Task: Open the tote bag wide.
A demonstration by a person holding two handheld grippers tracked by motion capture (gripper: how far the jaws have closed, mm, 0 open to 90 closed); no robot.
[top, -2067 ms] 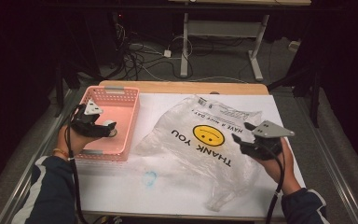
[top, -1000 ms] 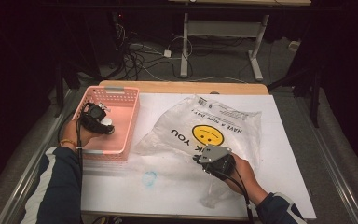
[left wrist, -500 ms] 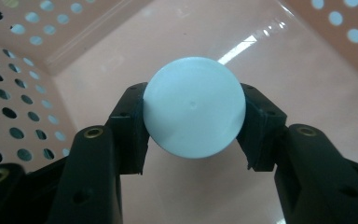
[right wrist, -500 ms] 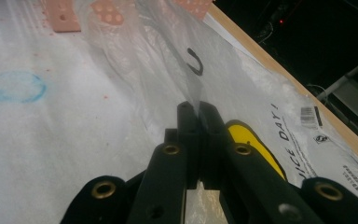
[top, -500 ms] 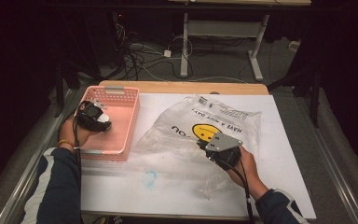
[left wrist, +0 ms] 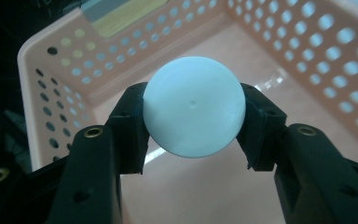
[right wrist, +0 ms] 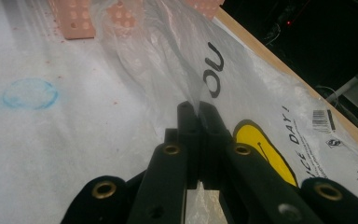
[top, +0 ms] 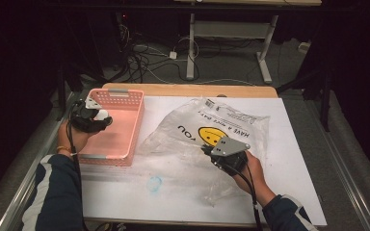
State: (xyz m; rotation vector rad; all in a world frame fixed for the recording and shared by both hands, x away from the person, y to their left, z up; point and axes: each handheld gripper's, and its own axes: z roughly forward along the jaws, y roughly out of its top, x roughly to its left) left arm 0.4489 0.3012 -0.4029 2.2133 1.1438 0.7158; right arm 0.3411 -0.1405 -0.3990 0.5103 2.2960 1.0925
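Room is dark, esp. at both sides. The wooden table [top: 188, 90] is covered w/ a white sheet [top: 289, 144]. Behind it, grey floor [top: 231, 67] w/ tangled cables [top: 139, 53] and the white legs of a second desk [top: 231, 33]. A metal rail [top: 347, 159] runs beside the table.

Couldn't make out what the white round thing [left wrist: 193, 112] really was in the left gripper view: ball or cap, its underside was hidden behind the jaws. The pink basket [left wrist: 307, 56] got cropped by that frame's edges. The plastic bag [right wrist: 242, 84] ran off the right gripper view, its lettering cut short.
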